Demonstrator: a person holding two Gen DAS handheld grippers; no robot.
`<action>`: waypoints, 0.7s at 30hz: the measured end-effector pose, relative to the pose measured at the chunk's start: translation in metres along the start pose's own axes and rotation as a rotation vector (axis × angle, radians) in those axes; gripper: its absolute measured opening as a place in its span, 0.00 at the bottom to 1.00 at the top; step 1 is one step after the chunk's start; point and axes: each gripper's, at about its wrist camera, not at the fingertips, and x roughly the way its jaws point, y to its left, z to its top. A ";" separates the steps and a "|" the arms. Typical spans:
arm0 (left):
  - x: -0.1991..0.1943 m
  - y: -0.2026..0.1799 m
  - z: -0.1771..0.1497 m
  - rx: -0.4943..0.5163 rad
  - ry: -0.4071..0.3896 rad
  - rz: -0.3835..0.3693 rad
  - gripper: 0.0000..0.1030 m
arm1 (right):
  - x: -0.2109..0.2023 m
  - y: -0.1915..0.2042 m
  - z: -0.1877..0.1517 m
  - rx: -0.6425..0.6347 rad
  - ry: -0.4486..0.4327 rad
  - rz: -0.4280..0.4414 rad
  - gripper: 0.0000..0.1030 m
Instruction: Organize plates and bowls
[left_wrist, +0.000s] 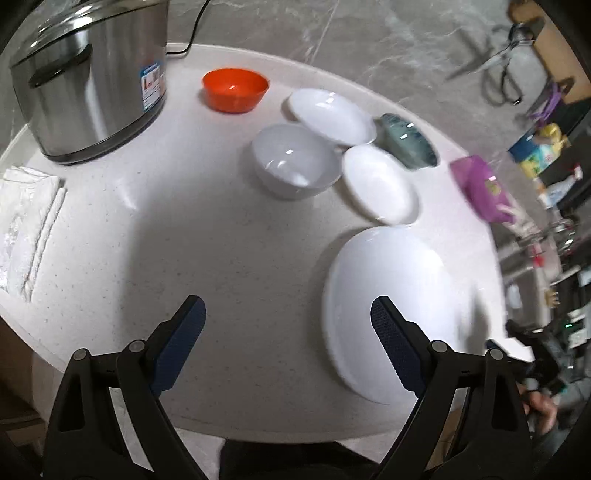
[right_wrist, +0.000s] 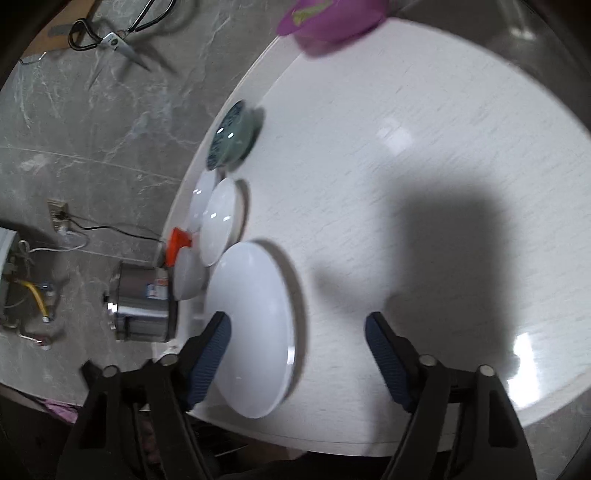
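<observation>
A large white plate lies flat near the front edge of the round white table. Behind it stand two small white dishes, a pale grey bowl, a teal bowl and an orange bowl. My left gripper hangs open above the table, left of the large plate, with nothing between its fingers. My right gripper is open over the plate's right rim, its pads apart from the plate.
A steel cooker stands at the table's back left, with its cord trailing off. A folded white cloth lies at the left edge and a purple container at the right. Scissors lie on the marble floor.
</observation>
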 end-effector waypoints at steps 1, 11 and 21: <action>-0.007 0.004 0.005 -0.016 0.004 -0.059 0.88 | -0.008 -0.002 0.000 0.008 -0.008 -0.016 0.74; -0.049 0.004 0.130 0.143 -0.105 -0.093 0.89 | -0.101 0.042 0.035 -0.037 -0.273 -0.083 0.74; -0.031 0.000 0.316 0.337 -0.101 -0.088 0.89 | -0.080 0.218 0.082 -0.183 -0.432 -0.005 0.75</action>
